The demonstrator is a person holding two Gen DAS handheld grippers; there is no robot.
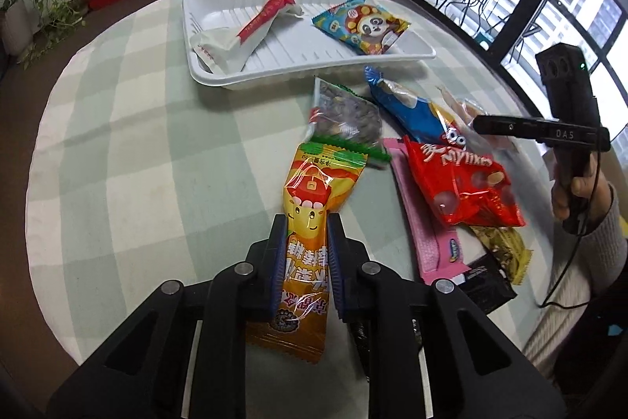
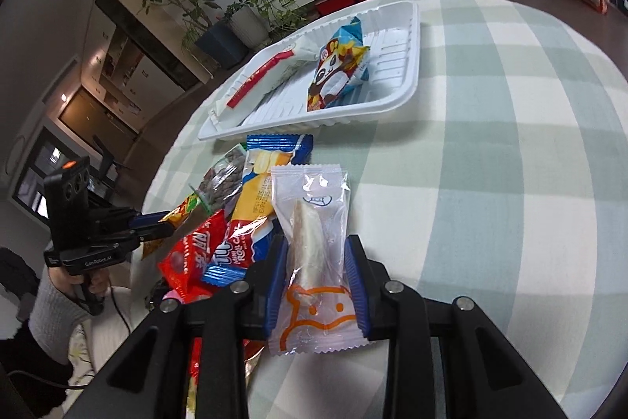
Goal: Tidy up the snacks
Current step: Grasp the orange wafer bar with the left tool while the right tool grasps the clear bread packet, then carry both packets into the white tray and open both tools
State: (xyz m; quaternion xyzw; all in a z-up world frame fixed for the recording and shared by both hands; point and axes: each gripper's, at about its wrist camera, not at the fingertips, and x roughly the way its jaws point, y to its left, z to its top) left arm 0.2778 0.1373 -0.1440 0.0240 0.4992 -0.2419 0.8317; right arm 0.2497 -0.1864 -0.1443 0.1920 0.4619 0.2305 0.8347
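My left claw (image 1: pixel 304 254) clamps the yellow packet (image 1: pixel 304 242), my right claw (image 2: pixel 316 285) the clear packet (image 2: pixel 314 250); the tray (image 1: pixel 408 55) lies ahead, toward the desk's far edge.

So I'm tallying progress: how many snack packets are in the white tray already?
2: a white packet with a red stripe at one end of the white tray, and a blue panda packet at the other.

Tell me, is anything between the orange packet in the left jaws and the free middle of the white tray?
The seed bag lies just ahead of the orange packet, between it and the white tray. The tray's middle is bare, between the white-and-red packet and the panda packet.
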